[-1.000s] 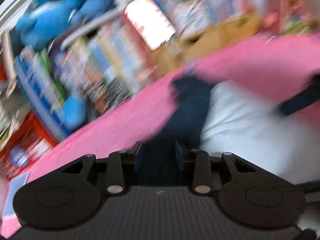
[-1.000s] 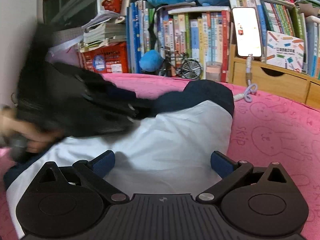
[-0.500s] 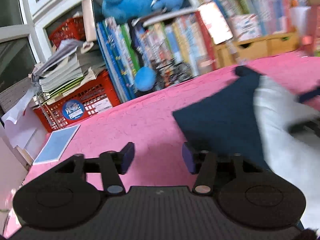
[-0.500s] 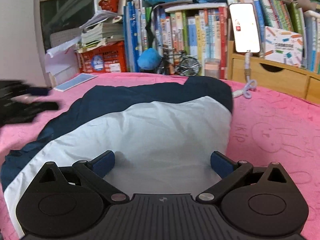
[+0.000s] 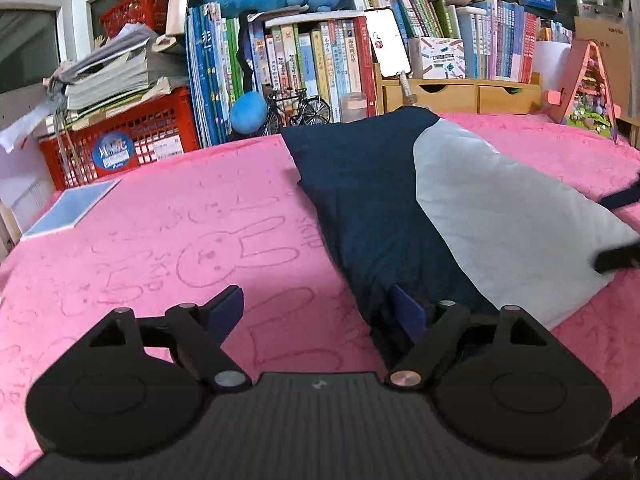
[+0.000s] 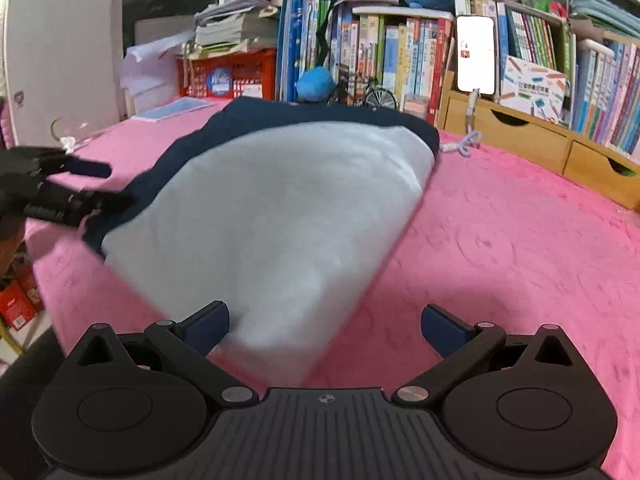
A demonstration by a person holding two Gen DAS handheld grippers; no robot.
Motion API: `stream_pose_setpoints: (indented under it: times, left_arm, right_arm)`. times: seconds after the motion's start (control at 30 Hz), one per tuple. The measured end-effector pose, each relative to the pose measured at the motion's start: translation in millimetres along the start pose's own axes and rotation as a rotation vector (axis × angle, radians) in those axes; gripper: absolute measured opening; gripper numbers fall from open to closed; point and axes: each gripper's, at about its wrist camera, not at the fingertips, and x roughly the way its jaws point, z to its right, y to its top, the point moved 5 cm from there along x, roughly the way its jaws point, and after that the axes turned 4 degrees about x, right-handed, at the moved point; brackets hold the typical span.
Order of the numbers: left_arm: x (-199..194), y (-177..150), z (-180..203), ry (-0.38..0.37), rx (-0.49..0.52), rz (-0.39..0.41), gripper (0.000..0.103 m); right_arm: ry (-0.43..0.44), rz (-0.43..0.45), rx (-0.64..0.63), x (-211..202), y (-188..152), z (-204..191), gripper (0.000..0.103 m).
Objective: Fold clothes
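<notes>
Folding stage: next grasp pending.
Left gripper (image 5: 316, 312): spread, jaws just opened, empty, at garment's (image 5: 460, 216) navy edge; probably nearer.
Right gripper (image 6: 324, 326): spread, over its near corner.
Garment: on pink blanket (image 5: 160, 232), long axis running away.

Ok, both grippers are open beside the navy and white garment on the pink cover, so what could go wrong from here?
1. The left gripper, whose jaws have just been opening, has only one pad at the edge of the garment; closing here might catch a single layer, or the pink cover too.
2. The right gripper straddles the white corner over the cover, so it may pinch both.
3. The charging cable lies near the far edge and could snag.
</notes>
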Motion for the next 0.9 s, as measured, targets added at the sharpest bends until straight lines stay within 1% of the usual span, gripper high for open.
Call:
stream_pose_setpoints:
  times: [0.13,0.27,0.33,0.43,0.57,0.7,0.8,0.9]
  left_arm:
    - [-1,-3,2,0.003,0.01,0.003,0.084]
    - [-1,-6,0,-0.007,-0.004,0.002,0.084]
    - [-1,-7,-2,-0.015,-0.018,0.002,0.085]
    - [0,-9,-5,-0.027,-0.035,0.003,0.087]
    - [1,-12,-7,-0.044,-0.068,0.011,0.088]
    - [2,-16,-10,-0.071,-0.109,0.02,0.089]
    - [2,-18,-12,-0.085,-0.127,0.026,0.089]
    - [2,-20,-12,-0.092,-0.126,0.036,0.09]
  right_arm:
    - [0.026,-0.028,0.066,-10,-9,13,0.103]
    - [-0.013,-0.05,0.037,-12,-14,13,0.103]
    - [-0.05,-0.048,-0.002,-15,-15,8,0.103]
    - [-0.056,-0.035,-0.044,-22,-8,0,0.103]
    - [-0.018,0.006,-0.084,-32,7,-13,0.103]
    - [0.052,0.044,-0.075,-32,30,-27,0.103]
    - [0.077,0.046,-0.044,-15,52,-43,0.103]
    - [0.084,0.026,-0.046,10,78,-56,0.099]
